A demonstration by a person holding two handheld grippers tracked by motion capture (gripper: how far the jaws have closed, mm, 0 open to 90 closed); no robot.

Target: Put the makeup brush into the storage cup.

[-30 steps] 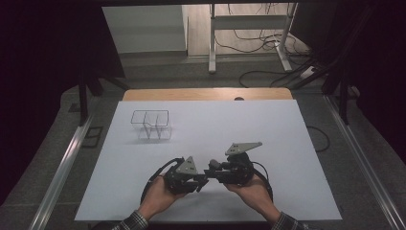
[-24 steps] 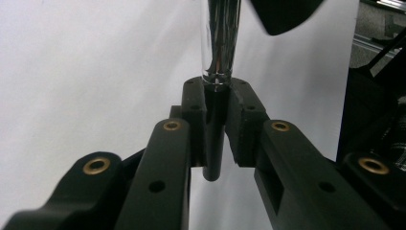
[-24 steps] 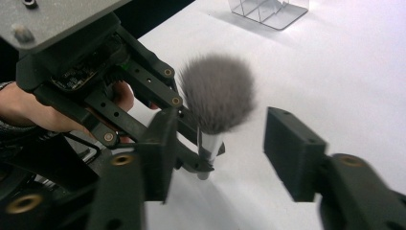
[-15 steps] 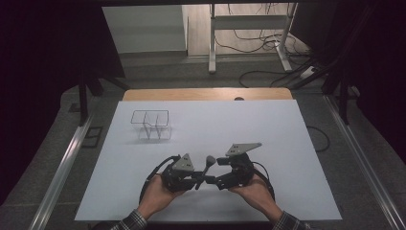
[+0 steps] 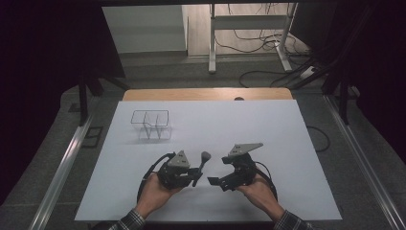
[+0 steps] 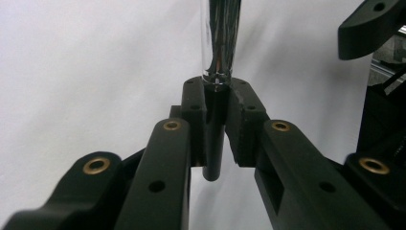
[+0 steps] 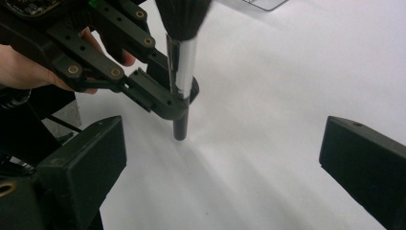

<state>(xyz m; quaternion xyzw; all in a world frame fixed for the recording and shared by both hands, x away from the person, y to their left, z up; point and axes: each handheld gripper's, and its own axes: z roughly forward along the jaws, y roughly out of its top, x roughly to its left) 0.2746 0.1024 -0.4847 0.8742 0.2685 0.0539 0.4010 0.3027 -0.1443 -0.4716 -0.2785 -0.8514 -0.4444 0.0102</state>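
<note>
White counter (image 5: 287, 143) up close has the left gripper (image 5: 195, 173) pinching a makeup brush (image 5: 202, 165) by its handle, bristles up, while the right gripper (image 5: 215, 181) has just spread wide, probably a handoff, wire rack (image 5: 151, 124) farther back.

Honestly can't make out any readable text, labels, brands or numbers anywhere here, not on the white table sheet (image 5: 268, 143) and not on the black two-jaw grippers either.
</note>
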